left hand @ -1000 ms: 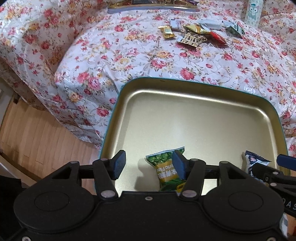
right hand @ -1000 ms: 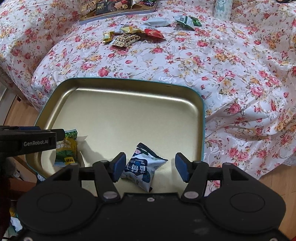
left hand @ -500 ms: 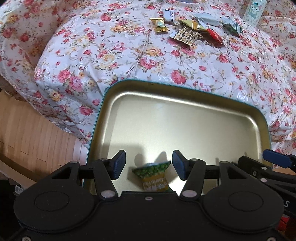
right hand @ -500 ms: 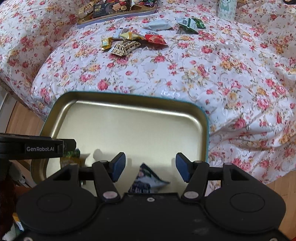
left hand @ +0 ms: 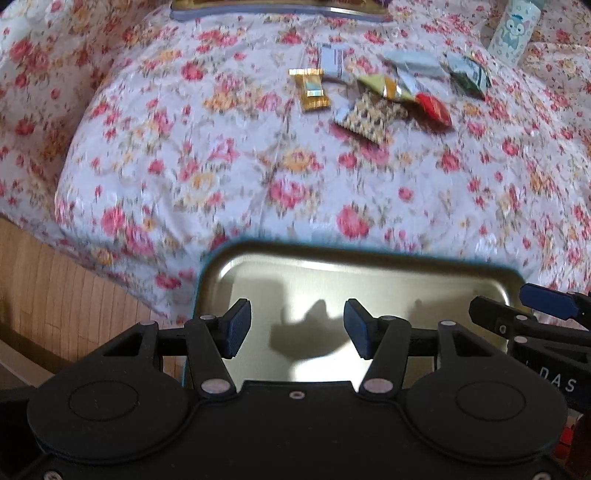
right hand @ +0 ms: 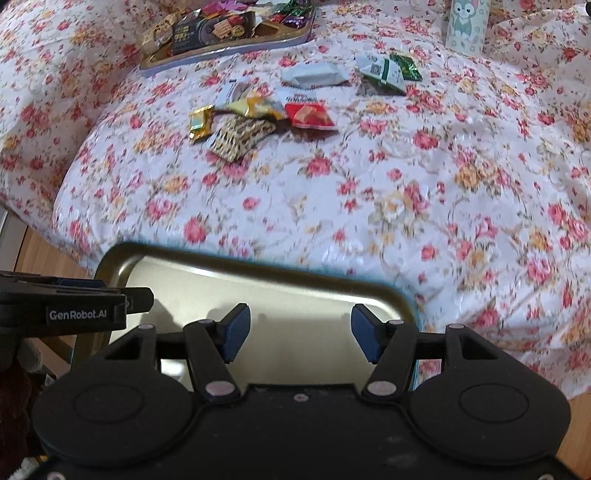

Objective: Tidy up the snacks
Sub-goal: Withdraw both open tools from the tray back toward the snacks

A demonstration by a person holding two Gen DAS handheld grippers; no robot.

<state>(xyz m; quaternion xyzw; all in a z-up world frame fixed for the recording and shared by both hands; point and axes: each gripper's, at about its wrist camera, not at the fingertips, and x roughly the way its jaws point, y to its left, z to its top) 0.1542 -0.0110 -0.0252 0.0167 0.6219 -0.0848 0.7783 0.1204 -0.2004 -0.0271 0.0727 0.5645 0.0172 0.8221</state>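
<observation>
A gold tin tray with a teal rim lies at the near edge of the floral bedspread. My left gripper and right gripper hover over it, both open and empty. The packets in the tray are hidden under the grippers. Several loose snack packets lie far ahead: a gold one, a patterned one, a red one, a white one and a green one.
A second tray full of snacks sits at the back left, its edge showing in the left wrist view. A pale cartoon-printed box stands at the back right. Wooden floor lies left of the bed.
Both grippers have pulled back and tilted up from the gold tray. The green and the blue-white packets have dropped out of sight below them. The loose packets now look nearer.
</observation>
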